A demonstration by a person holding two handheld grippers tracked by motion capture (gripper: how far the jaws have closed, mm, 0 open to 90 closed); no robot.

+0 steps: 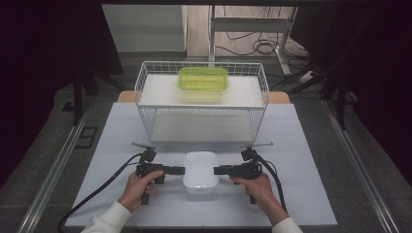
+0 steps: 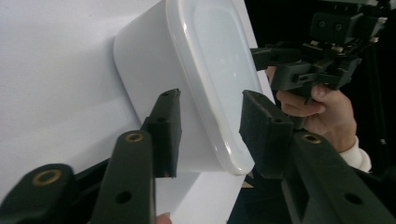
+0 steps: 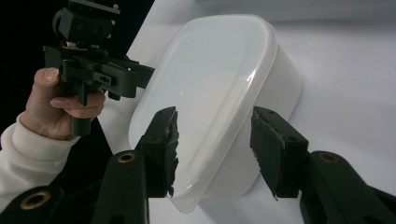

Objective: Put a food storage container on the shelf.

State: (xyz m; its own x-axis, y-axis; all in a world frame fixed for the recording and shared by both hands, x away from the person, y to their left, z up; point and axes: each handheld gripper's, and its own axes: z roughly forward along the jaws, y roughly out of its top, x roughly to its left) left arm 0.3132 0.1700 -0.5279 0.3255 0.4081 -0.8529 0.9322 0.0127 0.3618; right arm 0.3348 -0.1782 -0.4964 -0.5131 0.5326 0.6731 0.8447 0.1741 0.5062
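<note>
Grippers flank a white lidded box (image 1: 200,175) near the tabletop's (image 1: 301,184) front edge: the left gripper (image 1: 180,170) at its left side, the right gripper (image 1: 217,170) at its right, each with jaws apart around the lid rim, pads not visibly pressing. Uneven squeezing might pop the lid or tip the box. Behind stands a wire basket (image 1: 201,103) under a green container (image 1: 203,78), the room dark around.

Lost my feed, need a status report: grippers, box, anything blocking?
Left gripper and right gripper straddle the white lidded box, jaws open. Box flat on table. Wire basket behind, nothing blocking.
</note>
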